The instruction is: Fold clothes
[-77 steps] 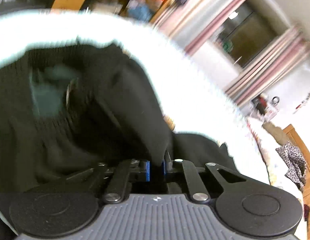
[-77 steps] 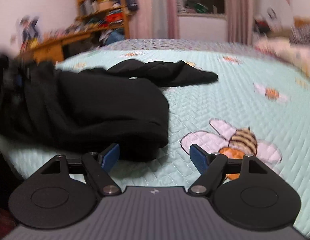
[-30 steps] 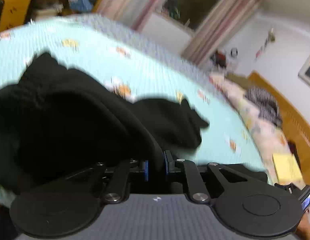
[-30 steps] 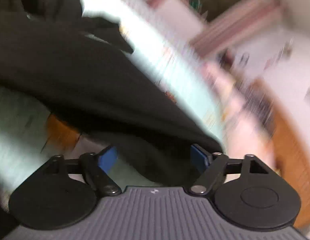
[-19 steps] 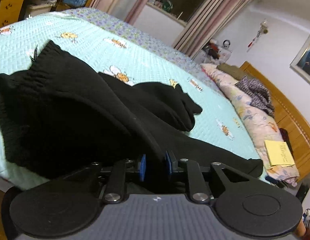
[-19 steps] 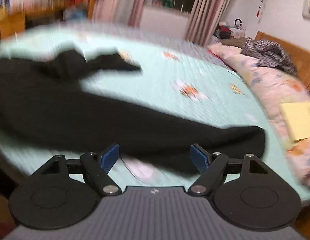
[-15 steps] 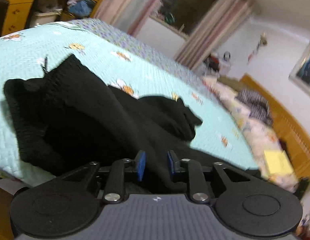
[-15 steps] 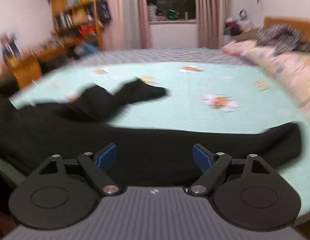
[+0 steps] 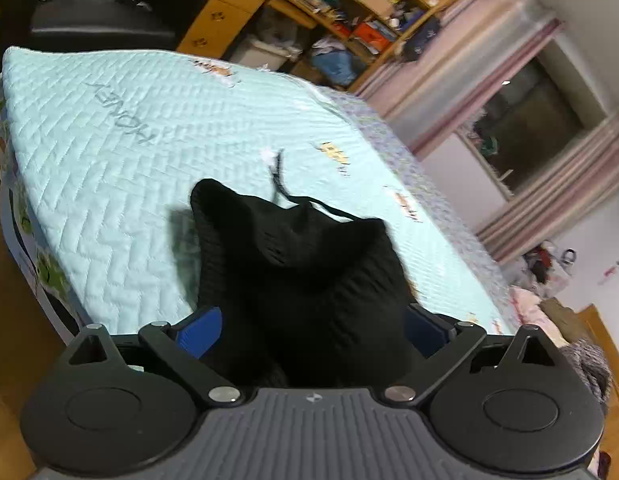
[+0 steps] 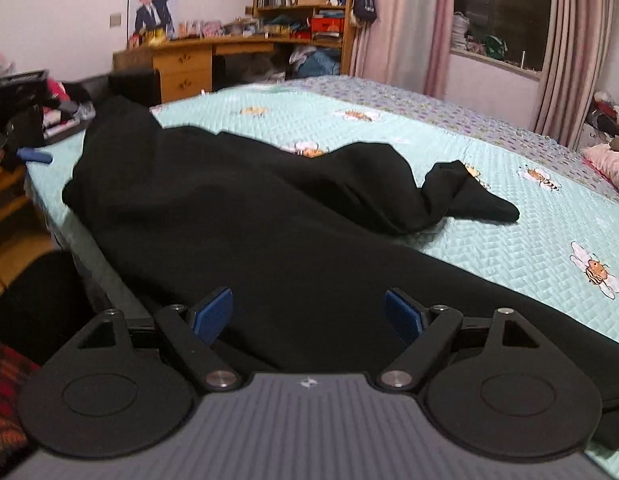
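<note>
A wide bed with a pale turquoise quilted cover printed with small bees stretches ahead of both grippers. Across it lies a pair of long black knit trousers: in the right wrist view the cloth runs from far left ahead of the gripper, down along the near bed edge and under the fingers, with one leg end crumpled ahead and to the right. Beyond the bed, ahead and left, stand a wooden desk with bookshelves; pink curtains hang ahead to the right.

The left gripper has its jaws opening, blue pads spread wide, with the ribbed black waistband bunched between them; whether a pad touches it I cannot tell. A thin black drawstring trails just ahead of the waistband.

The right gripper is released, its blue pads wide apart above the trouser cloth, grasping nothing.
</note>
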